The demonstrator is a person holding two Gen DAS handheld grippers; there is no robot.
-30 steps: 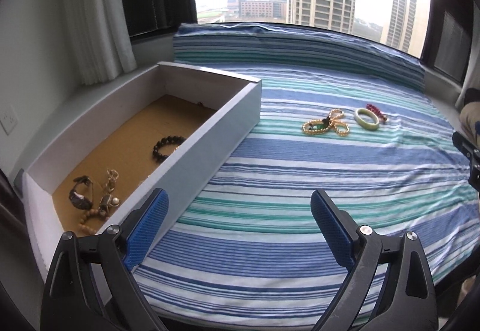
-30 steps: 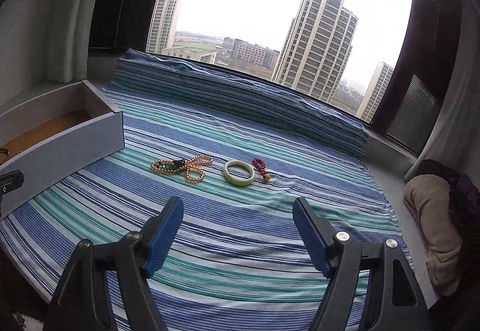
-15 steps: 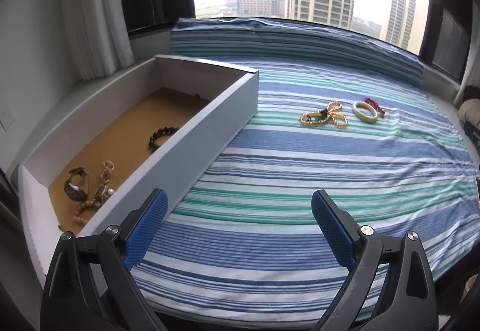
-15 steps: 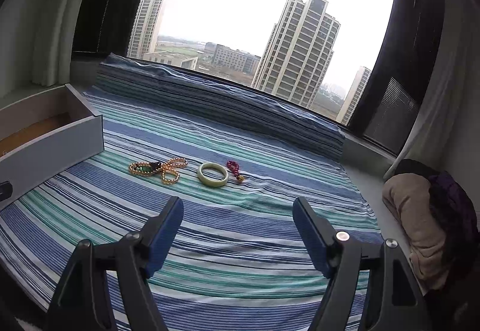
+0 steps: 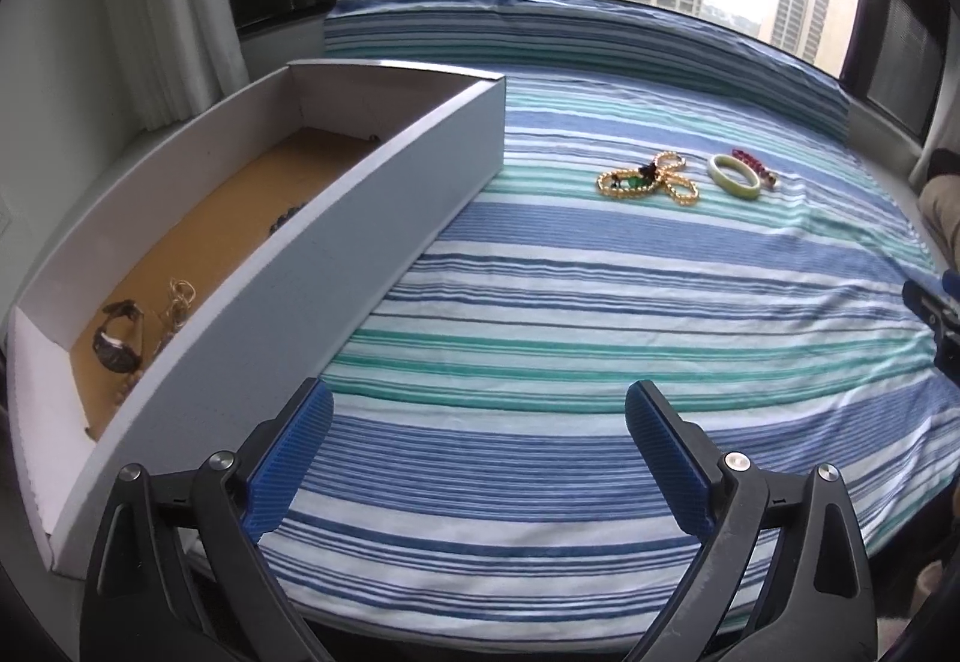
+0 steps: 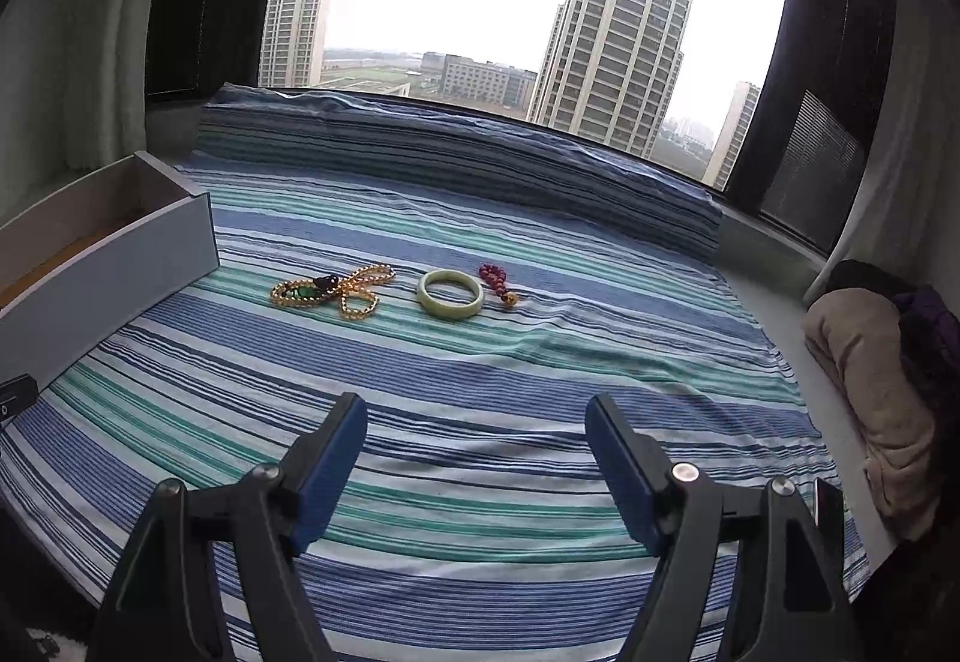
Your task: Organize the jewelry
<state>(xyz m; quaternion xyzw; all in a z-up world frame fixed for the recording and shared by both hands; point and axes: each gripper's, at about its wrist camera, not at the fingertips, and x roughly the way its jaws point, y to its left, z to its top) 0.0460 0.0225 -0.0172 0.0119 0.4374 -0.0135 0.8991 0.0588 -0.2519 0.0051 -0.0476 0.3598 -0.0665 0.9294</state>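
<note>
While both tongs, left [image 5: 477, 410] & right [image 6: 477, 422], gape empty, pale-green bangle [image 6: 450, 293] lies flat betw. gold beads [image 6: 336, 291] & red beads [image 6: 497, 280].

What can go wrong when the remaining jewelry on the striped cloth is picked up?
The gold bead necklace lies in crossed loops, so it may trail, snag, or drop. The green bangle is smooth and may slip from the pads. The red bead string lies close beside the bangle, so open jaws might disturb both.

Both grippers lower, closer to striped bed cover [image 6: 480, 362]. Left view: tray [image 5: 384, 218] larger, nearer, at frame left. Right view: gold bead strand [image 6: 333, 291], green bangle [image 6: 450, 293] shifted right toward frame centre.
</note>
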